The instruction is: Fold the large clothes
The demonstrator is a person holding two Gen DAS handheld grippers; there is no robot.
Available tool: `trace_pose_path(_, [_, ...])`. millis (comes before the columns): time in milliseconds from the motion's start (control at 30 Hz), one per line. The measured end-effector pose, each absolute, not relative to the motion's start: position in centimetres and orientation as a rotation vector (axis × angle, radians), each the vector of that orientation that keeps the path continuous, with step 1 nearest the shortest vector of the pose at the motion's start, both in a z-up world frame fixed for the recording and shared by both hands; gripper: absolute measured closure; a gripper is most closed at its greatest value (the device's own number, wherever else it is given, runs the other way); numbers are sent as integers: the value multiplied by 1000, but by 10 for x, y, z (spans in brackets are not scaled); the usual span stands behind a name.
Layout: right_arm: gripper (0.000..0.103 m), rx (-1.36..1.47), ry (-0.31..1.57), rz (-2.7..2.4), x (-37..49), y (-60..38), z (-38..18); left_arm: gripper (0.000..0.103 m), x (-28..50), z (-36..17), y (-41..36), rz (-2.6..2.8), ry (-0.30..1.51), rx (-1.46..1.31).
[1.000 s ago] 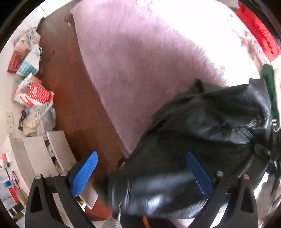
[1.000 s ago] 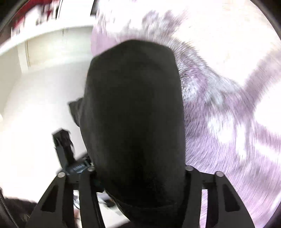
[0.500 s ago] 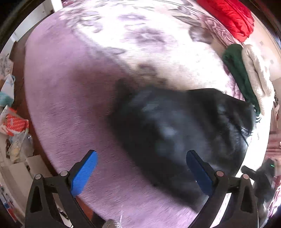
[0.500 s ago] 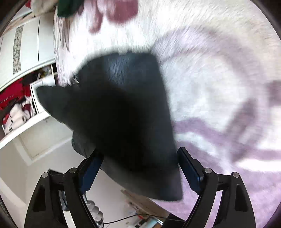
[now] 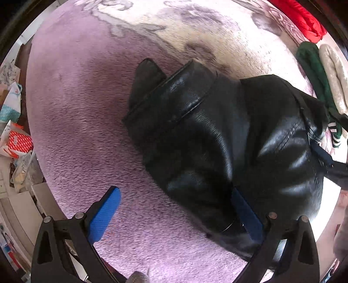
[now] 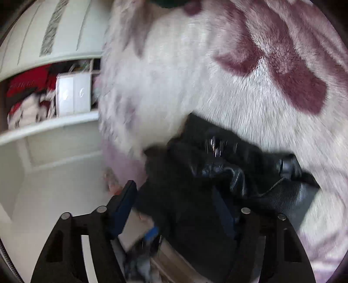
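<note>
A black leather jacket lies crumpled on a lilac and white plush blanket. My left gripper is open just above the blanket; its left pad is over bare blanket and its right pad rests against the jacket's near edge. In the right wrist view the same jacket lies at the blanket's edge, and my right gripper is open with the jacket's edge between its fingers, not pinched. The other gripper shows at the jacket's right side.
Folded green, cream and red clothes lie at the blanket's far right. Bags and clutter stand on the floor at the left. A white wardrobe with shelves is left of the bed.
The jacket was hanging in the air from my right gripper; it has dropped onto the blanket. My right gripper opened and let it go. Both grippers moved down close to it.
</note>
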State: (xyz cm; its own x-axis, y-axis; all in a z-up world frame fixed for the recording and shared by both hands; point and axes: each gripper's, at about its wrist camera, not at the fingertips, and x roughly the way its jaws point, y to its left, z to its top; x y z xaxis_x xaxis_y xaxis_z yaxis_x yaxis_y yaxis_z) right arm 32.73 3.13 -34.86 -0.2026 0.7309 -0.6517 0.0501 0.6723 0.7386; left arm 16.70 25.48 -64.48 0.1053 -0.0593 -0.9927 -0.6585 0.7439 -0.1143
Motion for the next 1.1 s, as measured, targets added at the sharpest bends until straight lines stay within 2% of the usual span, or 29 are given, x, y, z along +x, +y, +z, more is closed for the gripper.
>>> trace_pose_path(133, [30,516,1688,728,320,39,-323,0,144,-628,265,531,1399,-668])
trace_pose_path(200, [30,503,1677,746,307,17,-332,0,126,-618,273,548,1362,-721])
trace_pose_path(267, [30,521,1615,717,295,-20,-316,0,108,-613,281,567,1319,-814])
trace_pose_path(300, [21,523,1592,693,302,-39,-321,0,102,-616,285,557,1298,-881])
trace_pose_path(367, [12,517,1552,627,284,-75,-322,0,97,-633,290,522,1291,-993])
trace_pose_path(500, [12,578,1632,561,257,-107,-379,0,110,-674,289,376,1239,-1262])
trace_pose_path(667, [12,834,1744,712,242,-108,-464,0,134,-672,293,357,1176,-1218])
trace_pose_path(700, [6,880,1746,740,244,-104,-474,0,137,-669,294,365,1169,-1204])
trace_pose_path(767, [0,894,1732,782,252,-90,-483,0,140,-664,293,366,1134,-1195])
trace_pose_path(933, [0,823,1709,771,273,-54,-475,1,156,-656,300,375,1092,-1151])
trace_pose_path(967, [4,831,1701,760,274,-53,-475,1,157,-654,303,374,1087,-1145])
trace_pose_path(1000, [19,840,1690,753,275,-56,-472,1,161,-655,304,375,1084,-1143])
trace_pose_path(1067, [35,893,1678,762,277,-62,-469,2,169,-655,308,365,1076,-1155])
trace_pose_path(1100, [40,897,1675,758,277,-64,-466,3,169,-653,310,372,1070,-1149])
